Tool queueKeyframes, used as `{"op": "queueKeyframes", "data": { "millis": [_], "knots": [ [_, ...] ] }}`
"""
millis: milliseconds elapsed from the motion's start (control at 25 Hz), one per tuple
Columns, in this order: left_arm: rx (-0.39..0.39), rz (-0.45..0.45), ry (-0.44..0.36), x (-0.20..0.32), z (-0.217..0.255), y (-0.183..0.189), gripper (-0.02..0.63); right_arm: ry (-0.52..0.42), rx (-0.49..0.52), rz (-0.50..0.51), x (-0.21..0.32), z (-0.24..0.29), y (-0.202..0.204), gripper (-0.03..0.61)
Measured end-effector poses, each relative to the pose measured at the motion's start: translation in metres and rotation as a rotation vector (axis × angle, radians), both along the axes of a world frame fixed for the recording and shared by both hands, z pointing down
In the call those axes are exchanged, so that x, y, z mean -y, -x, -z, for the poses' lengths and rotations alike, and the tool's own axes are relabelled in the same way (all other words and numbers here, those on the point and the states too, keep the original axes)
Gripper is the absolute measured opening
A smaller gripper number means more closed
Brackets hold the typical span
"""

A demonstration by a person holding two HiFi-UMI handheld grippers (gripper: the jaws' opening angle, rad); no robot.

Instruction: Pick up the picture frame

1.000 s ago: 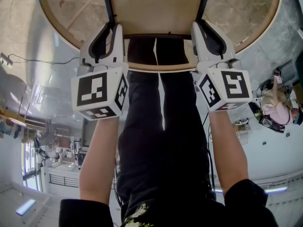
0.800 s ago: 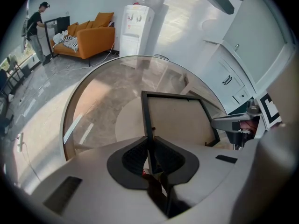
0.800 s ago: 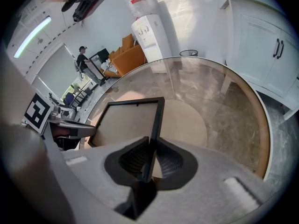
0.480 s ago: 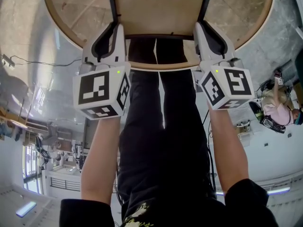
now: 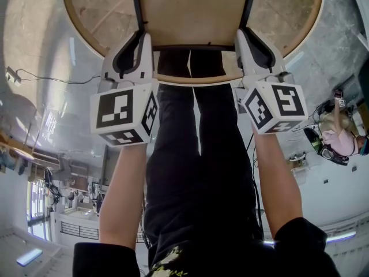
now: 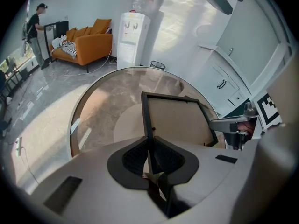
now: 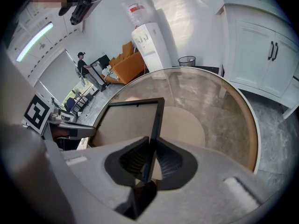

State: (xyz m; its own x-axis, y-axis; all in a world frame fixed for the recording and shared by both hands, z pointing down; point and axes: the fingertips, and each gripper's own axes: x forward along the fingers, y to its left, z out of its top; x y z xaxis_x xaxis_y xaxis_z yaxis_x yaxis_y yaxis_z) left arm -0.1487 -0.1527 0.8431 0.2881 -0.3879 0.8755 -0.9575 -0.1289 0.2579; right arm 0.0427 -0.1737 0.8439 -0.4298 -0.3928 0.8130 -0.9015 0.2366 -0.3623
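Picture frame (image 5: 193, 16): thin black border, plain tan panel; left gripper (image 5: 138, 39) clamps 1 side edge, right gripper (image 5: 245, 36) the other, above round worktop (image 5: 288, 27).

The picture frame (image 5: 193, 16) is over the counter (image 5: 98, 16), left claw (image 5: 141, 35) on its left side, right claw (image 5: 243, 33) on its right.

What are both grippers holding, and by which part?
The picture frame: left gripper, jaws having just closed, on its left edge; right gripper on its right edge.
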Motion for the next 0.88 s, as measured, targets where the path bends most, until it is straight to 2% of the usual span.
{"op": "queueKeyframes", "data": {
  "millis": [880],
  "knots": [
    [0.01, 0.018, -0.172, 0.037, 0.14, 0.01, 0.057, -0.195, 0.019, 0.036, 0.049, 0.142, 0.012, 0.044]
  ]
}}
